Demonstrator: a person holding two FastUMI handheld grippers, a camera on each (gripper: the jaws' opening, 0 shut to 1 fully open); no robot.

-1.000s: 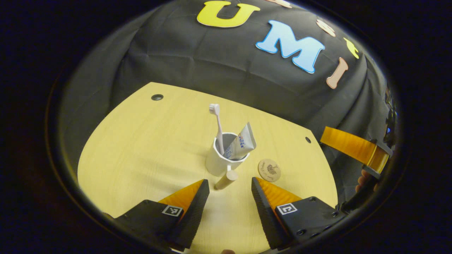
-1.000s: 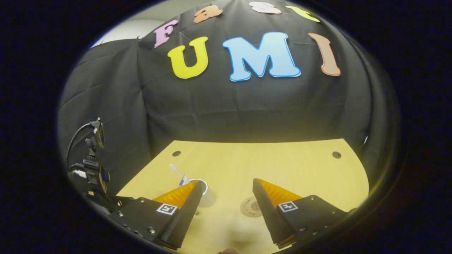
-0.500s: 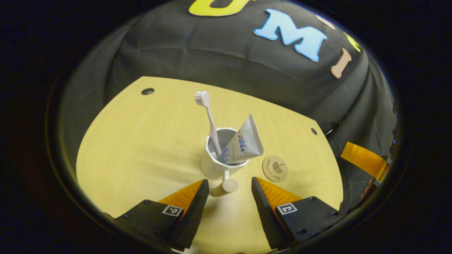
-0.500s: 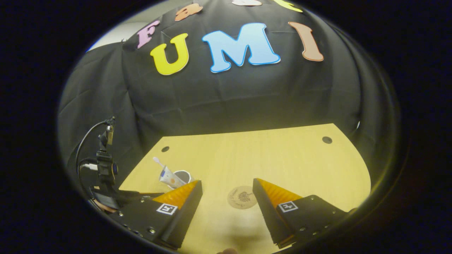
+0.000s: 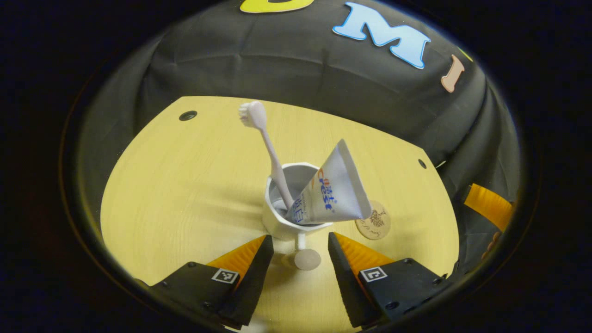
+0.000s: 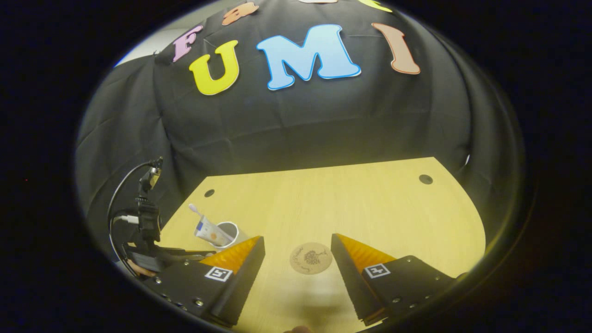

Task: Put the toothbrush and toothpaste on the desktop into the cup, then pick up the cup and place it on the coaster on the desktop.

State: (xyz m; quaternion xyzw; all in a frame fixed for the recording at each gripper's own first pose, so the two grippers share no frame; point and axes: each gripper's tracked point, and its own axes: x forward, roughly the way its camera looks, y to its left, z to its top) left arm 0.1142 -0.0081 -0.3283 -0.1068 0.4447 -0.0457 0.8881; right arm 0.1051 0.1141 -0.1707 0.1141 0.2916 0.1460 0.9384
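Toothbrush [image 5: 262,138] and toothpaste [image 5: 330,192] standing in white cup [image 5: 277,222], beside coaster [image 5: 375,224]. Left gripper [image 5: 299,247] jaws wide around cup handle [image 5: 306,256]; right gripper [image 6: 297,252] jaws wide, holding nothing.

a pale wooden desktop [image 6: 351,203] with small round holes near its corners, backed by creased black cloth [image 6: 300,125].

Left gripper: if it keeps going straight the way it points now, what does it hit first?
Probably the cup's handle, which sits between the open left gripper fingers, then the cup itself.
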